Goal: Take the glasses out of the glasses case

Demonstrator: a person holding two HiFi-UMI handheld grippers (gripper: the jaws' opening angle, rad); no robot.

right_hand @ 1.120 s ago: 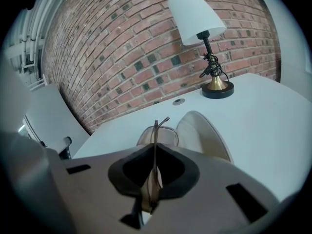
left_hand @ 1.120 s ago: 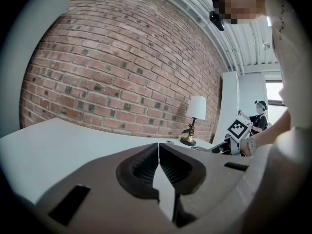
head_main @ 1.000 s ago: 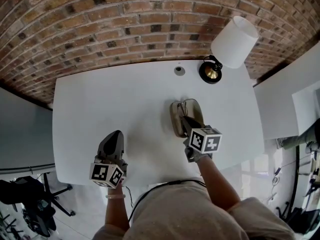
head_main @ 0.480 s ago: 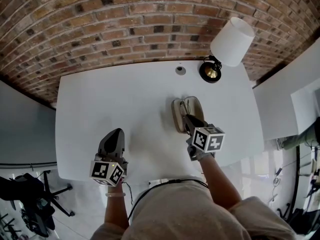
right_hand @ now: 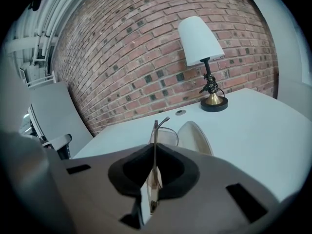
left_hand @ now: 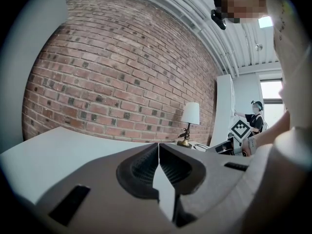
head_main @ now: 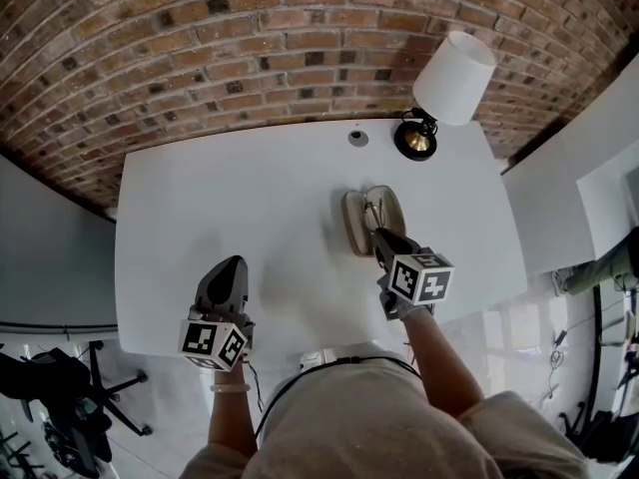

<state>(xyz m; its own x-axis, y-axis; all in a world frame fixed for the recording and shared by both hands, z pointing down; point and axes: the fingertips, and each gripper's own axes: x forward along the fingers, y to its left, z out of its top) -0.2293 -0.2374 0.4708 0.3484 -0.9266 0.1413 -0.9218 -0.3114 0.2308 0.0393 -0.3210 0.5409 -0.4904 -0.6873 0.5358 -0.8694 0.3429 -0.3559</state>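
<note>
- Drawn back a little toward the person since the earlier head view, the right gripper [right_hand: 155, 149] now leaves more of the open glasses case [head_main: 355, 226] uncovered. The left gripper [left_hand: 159, 147] sits in much the same spot near the front edge of the white table [head_main: 230, 198].
- The right gripper's jaws are clamped on one thin temple arm of the glasses [right_hand: 165, 136]. The lens front stands beyond the jaw tips, over the open case. Whether it is fully clear of the shell I cannot tell.
- The left gripper's jaws are pressed together with nothing between them, well apart from the case.
- The case lies open on the table in two pale halves, between the person and the lamp [right_hand: 201, 40] that stands against the brick wall.
- Handling, as I judge it: the glasses look light, thin-rimmed and easily bent. A grip on one temple lets the front swing or pivot in the pads.
- A hold near the hinge, or on the bridge, would be steadier. The lenses should be kept off the pads and the shell edge.
- No brand or writing can be read on the case or the glasses. The only print is the black-and-white square markers on each gripper's cube [head_main: 420, 278].
</note>
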